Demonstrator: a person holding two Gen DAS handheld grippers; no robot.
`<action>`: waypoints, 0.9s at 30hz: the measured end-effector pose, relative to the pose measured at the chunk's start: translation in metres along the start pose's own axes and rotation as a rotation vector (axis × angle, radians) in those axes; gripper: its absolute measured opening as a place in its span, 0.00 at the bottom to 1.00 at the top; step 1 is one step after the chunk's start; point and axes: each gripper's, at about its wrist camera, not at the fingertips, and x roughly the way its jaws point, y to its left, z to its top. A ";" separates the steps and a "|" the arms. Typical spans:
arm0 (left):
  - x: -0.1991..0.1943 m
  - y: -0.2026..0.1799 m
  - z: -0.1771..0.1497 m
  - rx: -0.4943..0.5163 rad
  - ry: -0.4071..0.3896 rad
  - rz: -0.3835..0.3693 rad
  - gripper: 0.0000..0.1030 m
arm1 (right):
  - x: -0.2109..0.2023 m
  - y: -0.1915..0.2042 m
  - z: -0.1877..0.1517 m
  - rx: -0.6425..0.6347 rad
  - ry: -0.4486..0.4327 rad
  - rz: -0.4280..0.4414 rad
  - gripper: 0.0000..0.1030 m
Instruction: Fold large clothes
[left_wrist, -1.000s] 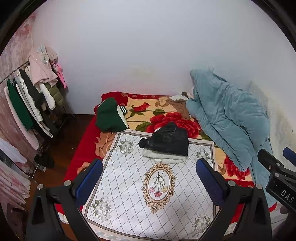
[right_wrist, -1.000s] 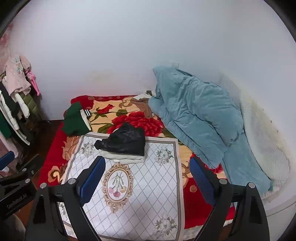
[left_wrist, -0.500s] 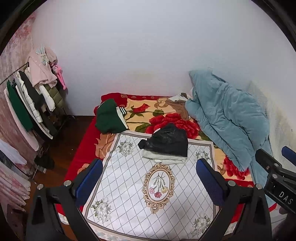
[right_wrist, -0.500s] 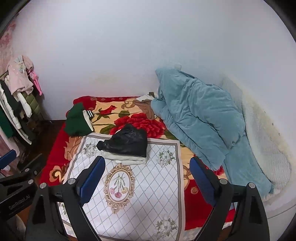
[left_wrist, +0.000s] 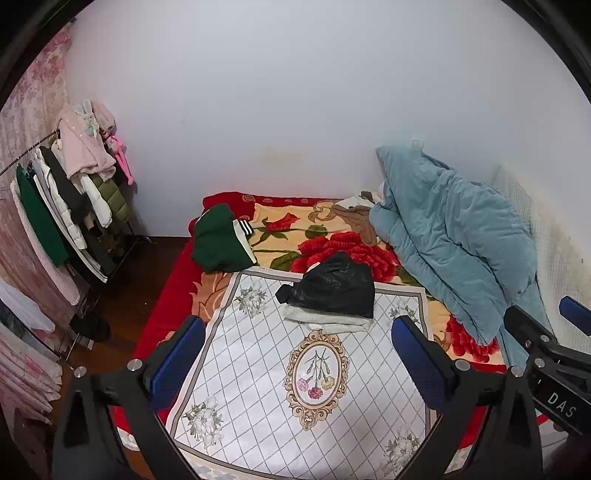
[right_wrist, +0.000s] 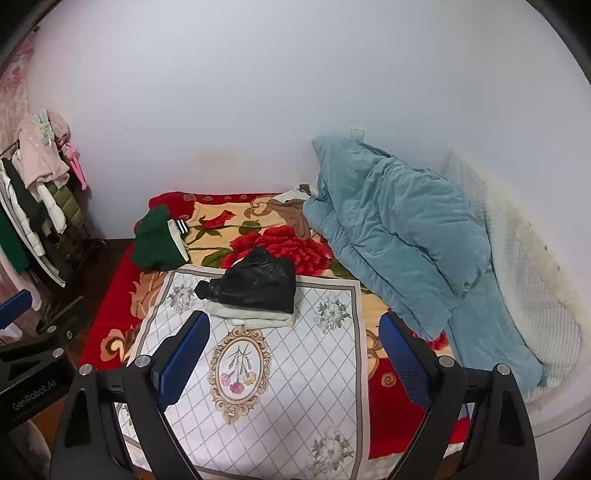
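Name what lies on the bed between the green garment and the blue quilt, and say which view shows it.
Between the green garment and the blue quilt lies only the red-rose blanket, with a brown garment beside the quilt. Both wrist views show this.

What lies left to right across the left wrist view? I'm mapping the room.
Clothes rack → green garment → black garment → teal quilt → right hand-held gripper.

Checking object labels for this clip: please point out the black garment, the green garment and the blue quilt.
black garment (left_wrist: 334, 286), left wrist view, middle of its crinkled top.
green garment (left_wrist: 218, 240), left wrist view, centre of the dark green body.
blue quilt (right_wrist: 399, 221), right wrist view, middle of the heaped part.
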 end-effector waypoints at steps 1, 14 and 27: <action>-0.001 -0.001 0.000 0.001 -0.004 0.003 1.00 | 0.000 0.000 0.000 0.002 0.000 0.000 0.91; -0.007 -0.001 0.001 -0.008 -0.006 0.015 1.00 | -0.002 0.000 0.002 0.000 -0.004 0.003 0.92; -0.011 -0.010 -0.003 -0.009 0.004 0.009 1.00 | -0.004 -0.001 0.003 -0.003 -0.003 0.000 0.92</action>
